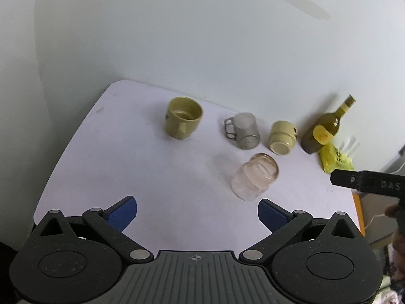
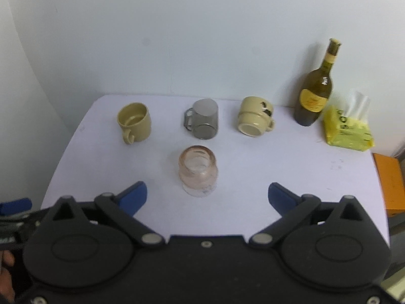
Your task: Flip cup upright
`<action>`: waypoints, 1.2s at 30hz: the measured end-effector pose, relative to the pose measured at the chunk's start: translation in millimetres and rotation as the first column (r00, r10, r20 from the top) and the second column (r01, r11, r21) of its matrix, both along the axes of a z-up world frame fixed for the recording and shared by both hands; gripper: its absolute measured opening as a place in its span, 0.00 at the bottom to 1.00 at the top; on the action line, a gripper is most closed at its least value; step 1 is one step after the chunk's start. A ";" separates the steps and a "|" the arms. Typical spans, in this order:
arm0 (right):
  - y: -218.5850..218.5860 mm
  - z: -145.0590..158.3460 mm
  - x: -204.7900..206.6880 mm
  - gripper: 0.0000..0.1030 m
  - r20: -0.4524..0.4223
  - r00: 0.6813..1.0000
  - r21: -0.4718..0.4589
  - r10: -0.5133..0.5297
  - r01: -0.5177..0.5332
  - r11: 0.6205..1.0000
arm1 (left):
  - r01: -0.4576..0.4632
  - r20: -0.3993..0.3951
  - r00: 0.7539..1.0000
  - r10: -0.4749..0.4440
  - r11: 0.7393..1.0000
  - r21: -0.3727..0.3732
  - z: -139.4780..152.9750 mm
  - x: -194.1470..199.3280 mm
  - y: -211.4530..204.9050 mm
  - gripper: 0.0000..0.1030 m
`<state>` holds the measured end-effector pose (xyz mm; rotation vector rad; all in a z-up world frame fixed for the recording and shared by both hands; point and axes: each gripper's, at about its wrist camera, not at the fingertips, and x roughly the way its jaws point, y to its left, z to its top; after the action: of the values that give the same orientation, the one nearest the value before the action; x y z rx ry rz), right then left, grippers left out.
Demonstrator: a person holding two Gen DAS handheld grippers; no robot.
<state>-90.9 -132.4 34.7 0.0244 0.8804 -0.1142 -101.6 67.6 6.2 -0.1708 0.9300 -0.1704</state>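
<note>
Left gripper point(image 1: 197, 212) and right gripper point(image 2: 207, 196) both spread wide, grasping nothing; pink glass cup point(image 2: 198, 174) stands upright between right fingers.

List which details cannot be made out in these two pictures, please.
- Brown bottle label text: too small and blurred in both views.
- Yellow tissue pack: partly hidden behind the right gripper's finger in the left wrist view.
- Orange box: cut off by the table edge and frame edge in the right wrist view.
- Grey glass mug: motion-blurred; whether it stands or lies tipped is unclear.
</note>
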 end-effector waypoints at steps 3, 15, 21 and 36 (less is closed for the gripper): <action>-3.8 2.6 -14.5 1.00 -0.007 1.000 -0.030 0.018 -0.018 0.999 | -0.023 -0.007 1.000 0.024 0.996 0.084 7.1 -10.2 -23.3 1.00; -14.9 -13.4 -61.5 1.00 -0.074 0.996 0.000 0.059 -0.059 0.998 | -0.059 -0.056 0.996 0.073 0.975 0.216 15.6 -51.5 -60.9 1.00; -2.9 -13.1 -73.4 1.00 -0.071 0.993 0.002 0.092 -0.092 0.996 | -0.073 -0.048 0.995 0.088 0.966 0.248 20.3 -66.2 -62.5 1.00; -3.8 -5.8 -80.0 1.00 -0.045 0.993 0.009 0.109 -0.108 0.994 | -0.084 -0.024 0.995 0.093 0.963 0.255 28.9 -71.0 -67.2 1.00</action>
<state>-170.9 -136.2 28.9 -0.0203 0.9258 -0.0104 -172.6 0.4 35.1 0.0223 0.9696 0.0356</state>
